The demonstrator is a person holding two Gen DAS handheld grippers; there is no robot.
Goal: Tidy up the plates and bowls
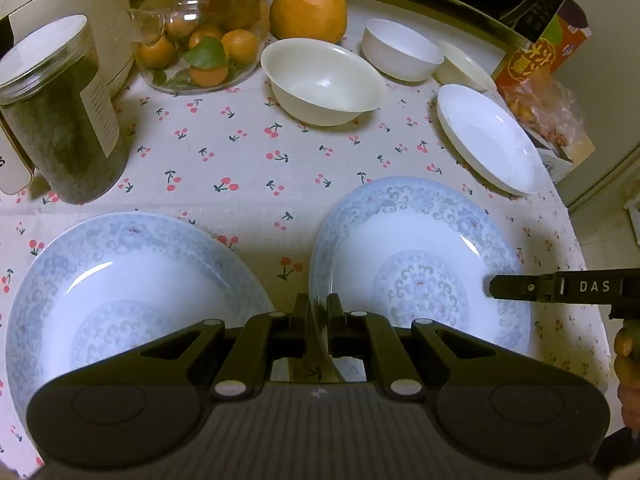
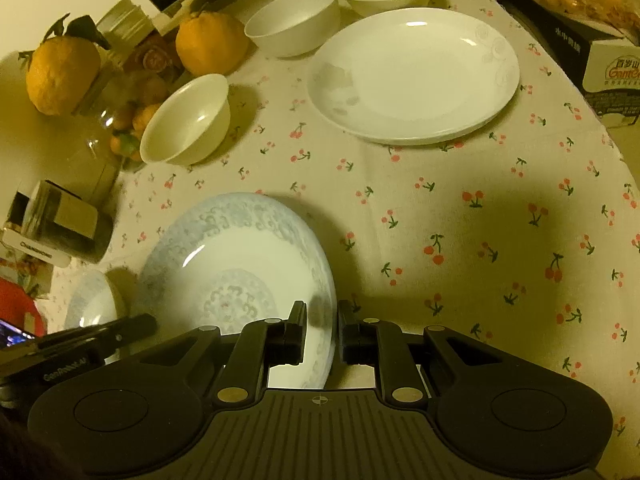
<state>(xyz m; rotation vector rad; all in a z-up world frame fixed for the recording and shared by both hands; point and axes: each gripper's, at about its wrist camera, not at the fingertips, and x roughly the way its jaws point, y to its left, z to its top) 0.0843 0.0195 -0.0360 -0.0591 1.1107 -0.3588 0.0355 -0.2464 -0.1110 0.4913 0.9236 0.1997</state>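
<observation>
Two blue-patterned plates lie side by side on the cherry-print tablecloth (image 1: 240, 152). My left gripper (image 1: 318, 309) is shut on the near left rim of the right-hand blue plate (image 1: 420, 264). My right gripper (image 2: 322, 317) is shut on the opposite rim of that same plate (image 2: 240, 272), and its finger (image 1: 516, 287) reaches in from the right. The other blue plate (image 1: 132, 300) sits to the left, with nothing touching it. Further back stand a plain white plate (image 1: 488, 140), a cream bowl (image 1: 320, 80), a white bowl (image 1: 400, 54) and a third bowl (image 1: 464, 66).
A jar of dark contents (image 1: 60, 112) stands at the left. A glass jar of small oranges (image 1: 200, 52) and a large orange (image 1: 308, 10) are at the back. A printed box (image 1: 540, 40) and a snack bag (image 1: 544, 108) crowd the right edge, where the table drops off.
</observation>
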